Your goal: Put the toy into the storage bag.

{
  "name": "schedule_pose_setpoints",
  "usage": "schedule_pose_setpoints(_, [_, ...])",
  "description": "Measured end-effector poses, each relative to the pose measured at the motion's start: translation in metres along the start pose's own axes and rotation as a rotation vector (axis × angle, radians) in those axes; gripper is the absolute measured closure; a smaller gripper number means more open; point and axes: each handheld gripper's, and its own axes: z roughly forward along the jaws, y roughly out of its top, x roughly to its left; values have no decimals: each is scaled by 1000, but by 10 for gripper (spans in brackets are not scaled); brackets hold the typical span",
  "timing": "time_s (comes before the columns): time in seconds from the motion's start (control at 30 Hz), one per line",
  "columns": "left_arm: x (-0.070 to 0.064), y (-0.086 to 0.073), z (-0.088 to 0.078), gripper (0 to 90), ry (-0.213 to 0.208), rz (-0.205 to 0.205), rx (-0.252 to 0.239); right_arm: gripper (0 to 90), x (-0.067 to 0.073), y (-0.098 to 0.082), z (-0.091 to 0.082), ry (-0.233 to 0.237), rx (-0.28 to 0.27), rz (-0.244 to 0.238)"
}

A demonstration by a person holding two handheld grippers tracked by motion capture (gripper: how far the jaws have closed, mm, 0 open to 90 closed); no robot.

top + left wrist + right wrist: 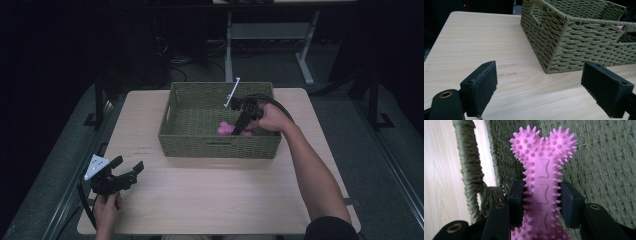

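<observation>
The right tool (541, 202) is clenched on a pink, spiky rubber bone toy (542, 170) inside the woven green basket (220, 147); the left tool (539, 92) gapes released over the pale wood-grain counter (474, 42).

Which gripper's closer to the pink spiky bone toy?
Right. The right gripper is shut on the pink bone toy inside the green basket. The left gripper sits open outside it, near the table's front-left corner.

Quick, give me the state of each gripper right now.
Left gripper: open, holding nothing, over the table.
Right gripper: shut on the pink spiky bone toy, inside the woven basket.
</observation>
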Motion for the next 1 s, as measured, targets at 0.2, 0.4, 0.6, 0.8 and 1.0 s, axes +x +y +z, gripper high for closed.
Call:
schedule_pose_setpoints(0.2, [0,0,-2,130,2,-1,-1,576,1,1,4,5,1,2])
schedule_pose_setpoints(0.4, [0,0,-1,130,0,2,0,574,-1,-3,7,14,-12,11])
schedule_pose_setpoints(0.6, [0,0,-1,130,-2,4,-1,530,-4,-8,6,26,-47,50])
schedule_pose_setpoints(0.8, [-1,0,-1,130,-1,5,1,526,-3,-9,4,13,-42,53])
schedule_pose_setpoints(1.0, [-1,0,-1,130,-1,5,-1,512,1,-8,-7,-4,-84,60])
